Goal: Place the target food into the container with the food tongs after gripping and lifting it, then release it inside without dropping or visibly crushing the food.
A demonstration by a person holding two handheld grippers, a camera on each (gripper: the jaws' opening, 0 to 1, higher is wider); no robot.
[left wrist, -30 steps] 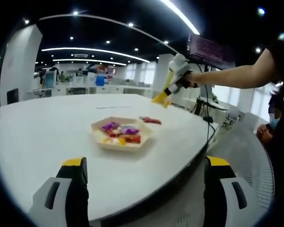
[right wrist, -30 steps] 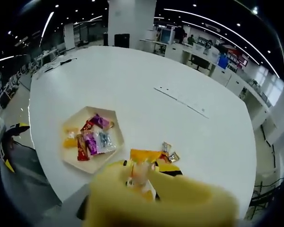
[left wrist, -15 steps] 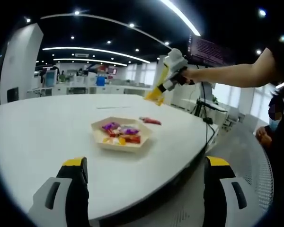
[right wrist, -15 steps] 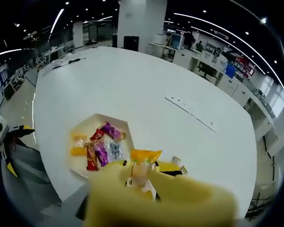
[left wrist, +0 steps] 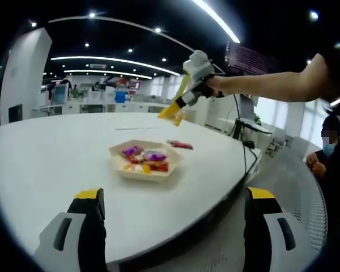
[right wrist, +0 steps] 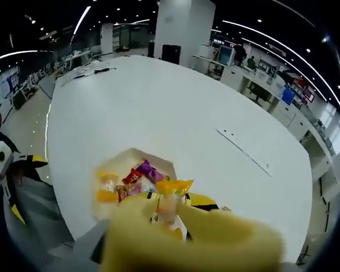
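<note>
— How far along is it?

— Lifted, not yet delivered, I'd judge. In the right gripper view the yellow food tongs [right wrist: 187,241] are squeezed around an orange-wrapped candy [right wrist: 171,195], which hangs in the air above the tabletop [right wrist: 158,113]. The right gripper's own fingers sit behind the tongs, so whether they are clenched I cannot tell. From the left gripper view, the right gripper [left wrist: 197,71] is held high, the tong tips near but not over the hexagonal tray [left wrist: 144,170].

— And the tray?

— Already holds several wrapped sweets. One red-wrapped candy [left wrist: 180,145] lies on the tabletop just beside it. What's left: carry across, lower, let go inside.

— The other hand?

— The left gripper [left wrist: 173,226] has its fingers spread wide, holding nothing, low at the near edge of the tabletop, well apart from the tray.

— Room to move?

— Plenty. The tabletop is broad and bare around the tray. The tray's low rim is the one edge to clear on the way down.
</note>
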